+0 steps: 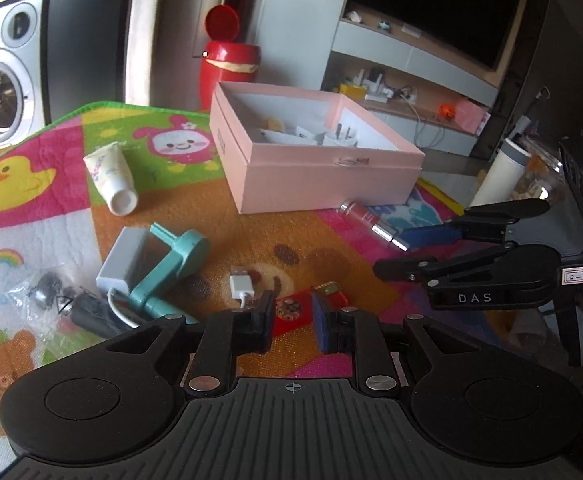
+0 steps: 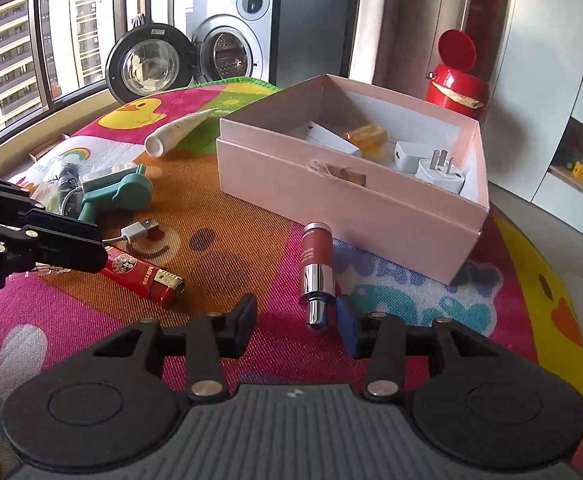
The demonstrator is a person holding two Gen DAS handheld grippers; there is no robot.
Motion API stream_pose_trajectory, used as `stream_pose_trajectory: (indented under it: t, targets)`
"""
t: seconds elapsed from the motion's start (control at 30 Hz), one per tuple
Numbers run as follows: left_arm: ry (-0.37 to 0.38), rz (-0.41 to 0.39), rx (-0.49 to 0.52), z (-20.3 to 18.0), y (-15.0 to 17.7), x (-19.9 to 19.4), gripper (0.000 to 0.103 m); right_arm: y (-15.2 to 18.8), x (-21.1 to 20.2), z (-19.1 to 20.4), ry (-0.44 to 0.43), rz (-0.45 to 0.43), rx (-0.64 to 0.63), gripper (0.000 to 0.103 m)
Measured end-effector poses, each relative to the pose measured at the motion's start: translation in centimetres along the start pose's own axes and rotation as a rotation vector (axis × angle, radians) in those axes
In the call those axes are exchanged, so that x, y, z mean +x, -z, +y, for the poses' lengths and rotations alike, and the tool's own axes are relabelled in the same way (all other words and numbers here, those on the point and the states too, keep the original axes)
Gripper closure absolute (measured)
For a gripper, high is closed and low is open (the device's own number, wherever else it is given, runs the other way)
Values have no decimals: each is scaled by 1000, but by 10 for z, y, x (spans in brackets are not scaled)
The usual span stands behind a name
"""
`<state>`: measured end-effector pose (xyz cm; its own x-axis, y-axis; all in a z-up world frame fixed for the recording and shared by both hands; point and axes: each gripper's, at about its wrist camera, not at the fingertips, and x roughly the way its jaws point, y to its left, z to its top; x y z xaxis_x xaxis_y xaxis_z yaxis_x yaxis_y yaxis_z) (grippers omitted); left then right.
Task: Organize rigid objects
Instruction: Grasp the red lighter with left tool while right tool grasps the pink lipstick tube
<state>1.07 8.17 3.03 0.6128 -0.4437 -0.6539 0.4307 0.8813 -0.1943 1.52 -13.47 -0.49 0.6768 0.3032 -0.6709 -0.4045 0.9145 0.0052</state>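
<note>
- left claw (image 1: 293, 320): fingers drawn in on the red lighter (image 2: 131, 268), which sits between the pads. only its tail end is caught; the gold head sticks out ahead of the tips. the lighter looks to be lying on the play mat (image 2: 251, 248).
- right claw (image 2: 295, 324): jaws apart, nothing gripped. the silver tip of the lip gloss tube (image 2: 316, 256) lies just inside the gap, close to the blue pad, with its rose body pointing away ahead of the tips.
- pink box (image 2: 311, 196): ahead and to the right of the right claw, lid off, with a charger plug (image 2: 439, 172) and other small things already inside. judged to be the drop target.
- risk: an end-only hold on the lighter may let it pivot or slip on lifting.
- risk: the tube is round and off-centre in the gap, so closing may roll it out or nip only the slick metal tip.
- risk: the usb plug (image 2: 145, 227) lies just beyond the left claw and its cable could snag.
- risk: the two claws are near each other and could clash on the way to the box.
</note>
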Motion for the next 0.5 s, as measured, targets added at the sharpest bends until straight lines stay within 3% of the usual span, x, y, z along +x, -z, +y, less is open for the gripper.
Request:
stream_pose_trajectory:
  t: [0.13, 0.3, 0.43, 0.5]
  targets:
    - [4, 43, -2, 6, -12, 20, 80, 23, -13, -6, -10, -20, 57, 44]
    - [104, 99, -126, 32, -10, 23, 80, 36, -17, -8, -10, -80, 91, 39]
    - [122, 112, -97, 25, 4, 10, 78, 35, -15, -1, -8, -86, 63, 31]
    - [95, 106, -38, 10, 11, 5, 78, 35, -15, 0, -9, -85, 61, 29]
